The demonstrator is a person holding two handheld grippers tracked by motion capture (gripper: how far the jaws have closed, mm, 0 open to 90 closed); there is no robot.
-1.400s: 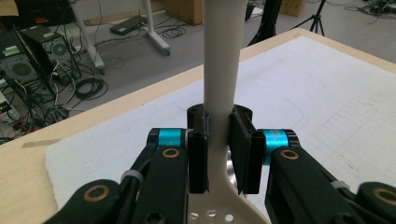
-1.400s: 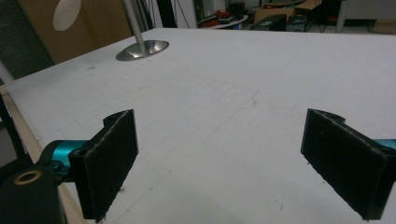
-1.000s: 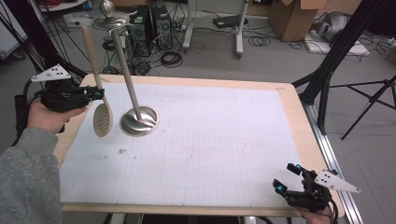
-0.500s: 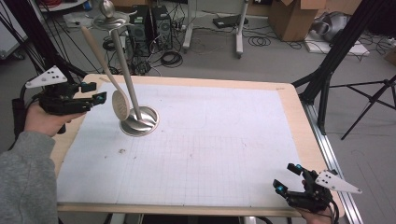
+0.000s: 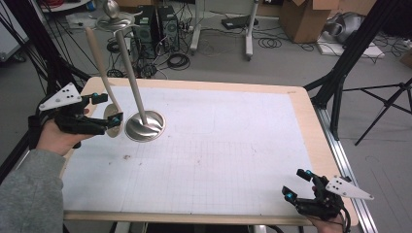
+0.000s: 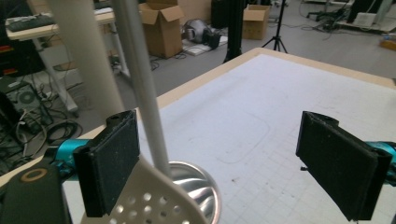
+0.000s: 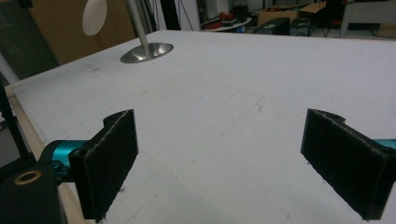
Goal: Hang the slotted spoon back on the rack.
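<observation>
A metal stand rises from a round base (image 5: 145,127) (image 6: 198,189) (image 7: 147,51) on the table's far left, its pole (image 5: 131,77) (image 6: 140,84) leaning slightly. Beside the pole hangs a cream slotted spoon (image 5: 112,121) (image 6: 154,200) (image 7: 94,16), head down. My left gripper (image 5: 108,108) (image 6: 233,168) is level with that head. Its jaws have just been opening and stand wide. The head lies against the left pad (image 6: 112,163), unpressed. At the near right corner my right gripper (image 5: 294,184) (image 7: 224,163) is open with nothing in it.
A white gridded mat (image 5: 209,145) covers the wooden table (image 5: 311,131). Beyond the far edge the floor holds computer towers (image 5: 155,24), cables and cardboard boxes (image 5: 301,19). A black tripod leg (image 5: 340,82) stands off the right side.
My left gripper let go of the spoon's handle, opened wide, and moved right and down to the spoon's head. The spoon swung toward the pole and back. The right gripper kept still.
</observation>
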